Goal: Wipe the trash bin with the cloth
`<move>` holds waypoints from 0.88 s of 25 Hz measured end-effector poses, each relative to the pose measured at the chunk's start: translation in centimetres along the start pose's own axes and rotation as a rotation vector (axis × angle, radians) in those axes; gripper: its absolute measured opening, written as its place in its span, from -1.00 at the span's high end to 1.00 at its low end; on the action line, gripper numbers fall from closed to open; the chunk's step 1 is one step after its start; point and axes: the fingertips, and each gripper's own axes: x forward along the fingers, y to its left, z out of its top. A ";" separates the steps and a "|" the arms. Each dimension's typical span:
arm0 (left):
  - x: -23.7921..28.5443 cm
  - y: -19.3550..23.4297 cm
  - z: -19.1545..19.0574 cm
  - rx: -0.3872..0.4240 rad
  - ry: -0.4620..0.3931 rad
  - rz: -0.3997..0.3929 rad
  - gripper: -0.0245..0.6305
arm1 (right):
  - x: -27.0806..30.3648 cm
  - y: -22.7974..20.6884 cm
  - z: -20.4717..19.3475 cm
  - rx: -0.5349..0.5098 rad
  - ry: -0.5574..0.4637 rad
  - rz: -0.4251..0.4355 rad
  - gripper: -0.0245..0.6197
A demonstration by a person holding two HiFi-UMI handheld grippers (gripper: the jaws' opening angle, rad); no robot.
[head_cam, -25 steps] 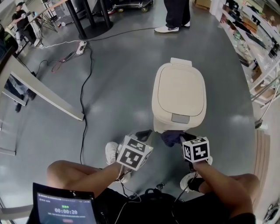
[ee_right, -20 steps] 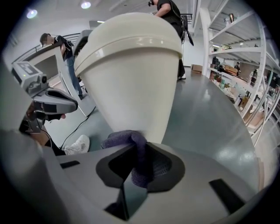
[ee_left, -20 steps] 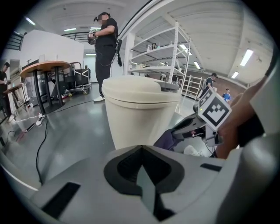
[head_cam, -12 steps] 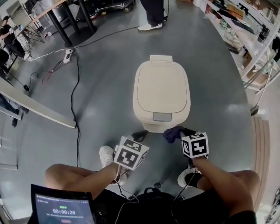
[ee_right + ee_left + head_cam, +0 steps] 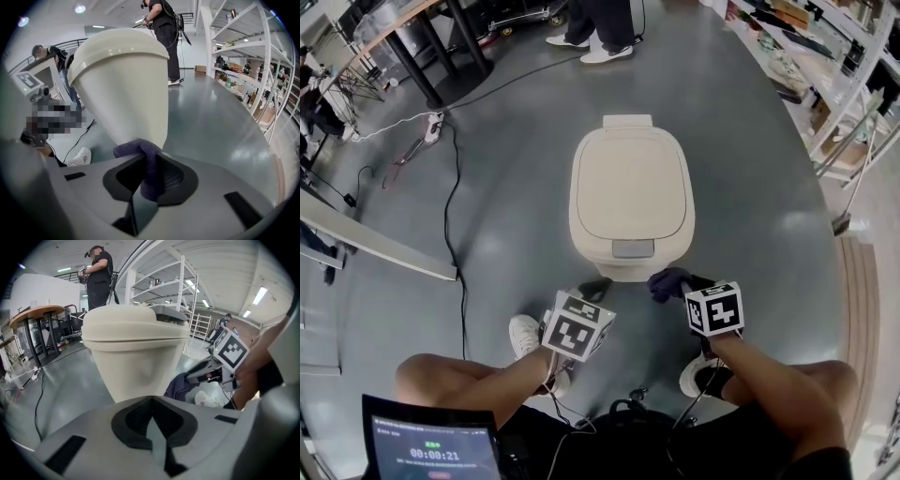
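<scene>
A cream trash bin [image 5: 630, 197] with a closed lid stands on the grey floor ahead of me; it fills the left gripper view [image 5: 136, 348] and the right gripper view [image 5: 124, 84]. My right gripper [image 5: 680, 281] is shut on a dark purple cloth [image 5: 667, 282] at the bin's lower front right. The cloth [image 5: 145, 164] is pinched between its jaws, close to the bin's wall. My left gripper [image 5: 595, 289] is shut with nothing in it, just in front of the bin's lower front left. The cloth [image 5: 180, 385] also shows in the left gripper view.
A black cable [image 5: 450, 216] and a power strip [image 5: 431, 127] lie on the floor at left beside a table edge [image 5: 375, 246]. Shelving [image 5: 834, 84] lines the right side. A person's feet [image 5: 581, 42] stand beyond the bin. A tablet [image 5: 431, 441] sits at bottom left.
The view has shifted, so the bin now sits further left and higher in frame. My right gripper with the cloth has moved slightly off the bin's front toward its lower right.
</scene>
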 end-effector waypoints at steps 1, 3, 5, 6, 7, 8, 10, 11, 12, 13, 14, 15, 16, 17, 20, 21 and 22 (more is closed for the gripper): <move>0.1 0.4 -0.5 0.003 0.010 0.016 0.92 | 0.3 0.2 -0.3 0.002 0.011 0.008 0.71; 0.3 1.3 -1.4 0.010 0.029 0.049 0.92 | 0.9 0.9 -1.0 -0.010 0.036 0.023 0.71; 0.3 2.0 -2.3 0.001 0.045 0.062 0.92 | 1.6 1.8 -1.6 -0.031 0.064 0.043 0.71; 0.2 2.3 -2.6 -0.008 0.048 0.065 0.92 | 2.0 2.4 -1.8 -0.041 0.076 0.054 0.71; 0.0 2.7 -2.8 -0.016 0.047 0.068 0.92 | 2.5 3.1 -1.9 -0.053 0.088 0.067 0.71; -0.2 3.1 -3.1 -0.026 0.045 0.071 0.92 | 3.0 3.9 -2.0 -0.064 0.100 0.081 0.71; -0.8 4.1 -3.8 -0.045 0.046 0.070 0.92 | 4.2 5.9 -2.3 -0.084 0.128 0.108 0.71; -1.1 4.6 -4.1 -0.052 0.045 0.067 0.92 | 4.8 6.9 -2.6 -0.091 0.143 0.119 0.71; -1.4 4.9 -4.4 -0.059 0.043 0.066 0.92 | 5.3 7.8 -2.8 -0.100 0.155 0.131 0.71; -1.8 5.2 -4.6 -0.068 0.039 0.065 0.92 | 5.7 8.6 -2.8 -0.111 0.163 0.143 0.71; -2.1 5.5 -5.0 -0.082 0.035 0.065 0.92 | 6.3 9.4 -2.7 -0.120 0.167 0.156 0.71; -2.3 5.9 -5.4 -0.098 0.035 0.066 0.92 | 6.9 10.2 -2.5 -0.126 0.170 0.169 0.71; -2.4 6.4 -5.9 -0.112 0.037 0.066 0.92 | 7.7 10.8 -2.2 -0.126 0.173 0.179 0.71; -2.3 7.0 -6.4 -0.123 0.038 0.067 0.92 | 8.7 11.3 -1.9 -0.122 0.177 0.187 0.71; -2.1 8.9 -7.8 -0.150 0.039 0.079 0.92 | 10.7 12.4 -1.2 -0.108 0.195 0.189 0.71; -2.4 9.2 -8.2 -0.167 0.040 0.082 0.92 | 11.0 12.8 -1.1 -0.107 0.198 0.183 0.71; -2.8 9.3 -8.5 -0.188 0.040 0.080 0.92 | 11.0 13.0 -1.1 -0.106 0.196 0.175 0.71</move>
